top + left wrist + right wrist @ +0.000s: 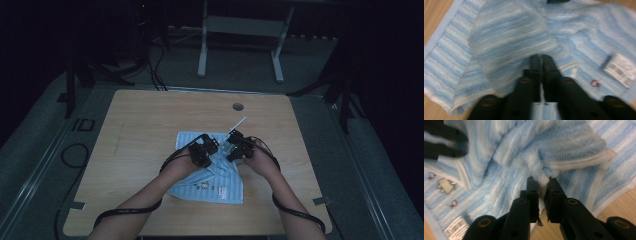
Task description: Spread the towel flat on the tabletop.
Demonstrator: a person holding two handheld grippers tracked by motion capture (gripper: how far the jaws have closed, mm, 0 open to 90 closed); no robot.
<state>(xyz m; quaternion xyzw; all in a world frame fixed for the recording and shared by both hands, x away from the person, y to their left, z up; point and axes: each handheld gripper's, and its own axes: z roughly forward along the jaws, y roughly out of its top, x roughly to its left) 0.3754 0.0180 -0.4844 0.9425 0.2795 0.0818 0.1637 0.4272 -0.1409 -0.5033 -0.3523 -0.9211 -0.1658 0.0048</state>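
On the counter (150,120), near its middle, lies a blue-striped towel (220,187), and both tools are bunched over its centre. Left tool (209,148) is clamped on a fold of the cloth, its jaws pressed together with terry between them in the left gripper view (541,58). Right tool (231,150) likewise pinches a raised hem edge (579,165), a wad of pile caught between its jaws (541,181). Each holds one side of the lifted flap, with the label (621,70) lying flat on the layer below. To fold well, I'd judge both hands should travel together at the same height, keeping the flap taut between them so it doesn't sag or twist. Carry it over until the hem meets the far edge, lower it flat, then let go of both at once. A shallow pinch may slip, so keep the pull gentle
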